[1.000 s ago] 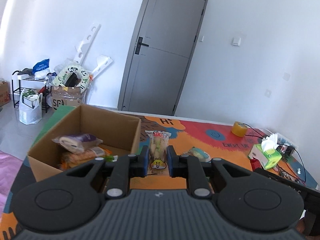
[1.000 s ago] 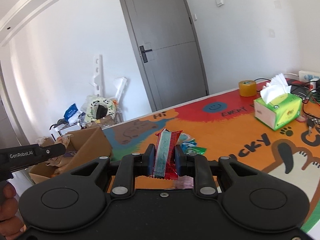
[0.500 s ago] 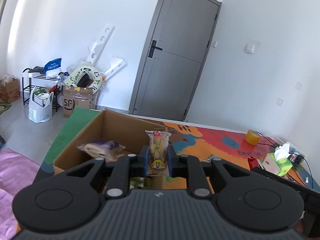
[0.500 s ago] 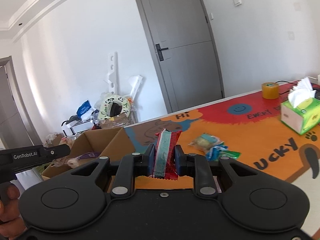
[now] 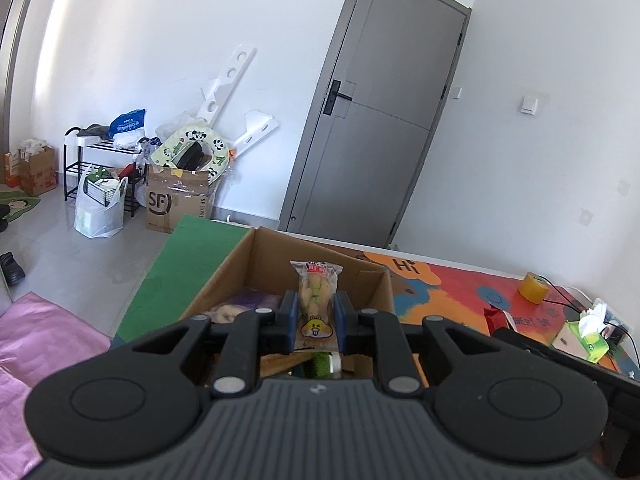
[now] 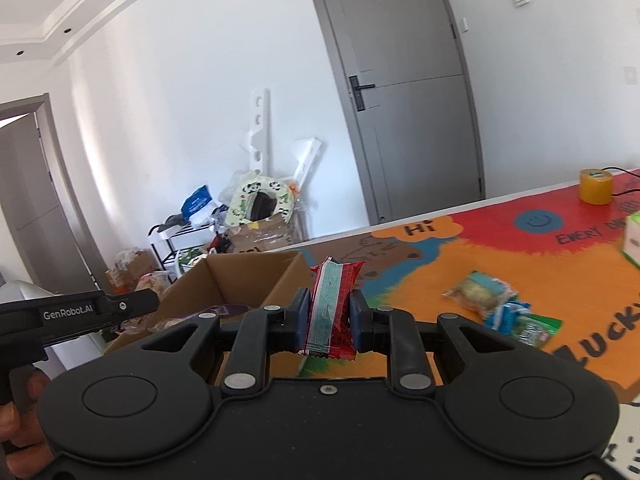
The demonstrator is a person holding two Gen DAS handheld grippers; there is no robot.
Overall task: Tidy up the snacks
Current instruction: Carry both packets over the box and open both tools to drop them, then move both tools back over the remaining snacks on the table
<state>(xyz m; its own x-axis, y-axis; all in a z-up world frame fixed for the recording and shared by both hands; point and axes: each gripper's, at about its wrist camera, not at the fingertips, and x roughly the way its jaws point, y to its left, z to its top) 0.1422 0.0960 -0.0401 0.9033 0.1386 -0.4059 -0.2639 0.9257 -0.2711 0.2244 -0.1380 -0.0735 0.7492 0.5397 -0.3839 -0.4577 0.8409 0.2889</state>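
Observation:
My left gripper (image 5: 314,322) is shut on a clear snack packet (image 5: 316,300) with a yellow cartoon face, held upright over the open cardboard box (image 5: 240,268). Several snacks, a purple-wrapped one (image 5: 256,303) among them, lie inside the box. My right gripper (image 6: 331,320) is shut on a red wrapper with a pale green stripe (image 6: 334,304), just right of the box (image 6: 240,280). The left gripper's body (image 6: 76,314) and a hand show at the left edge of the right wrist view. Loose snack packets (image 6: 480,294) lie on the colourful mat (image 6: 540,264).
A tape roll (image 6: 596,185) and a green tissue box (image 5: 586,334) stand at the mat's far right, with cables. Beyond the table edge are a grey door (image 5: 384,140), an SF carton (image 5: 176,204), a shelf rack and bags on the floor.
Both grippers have swung left towards the box, each still clamping its snack. The left one now hangs over the box's inside; the box has come closer in the right wrist view.

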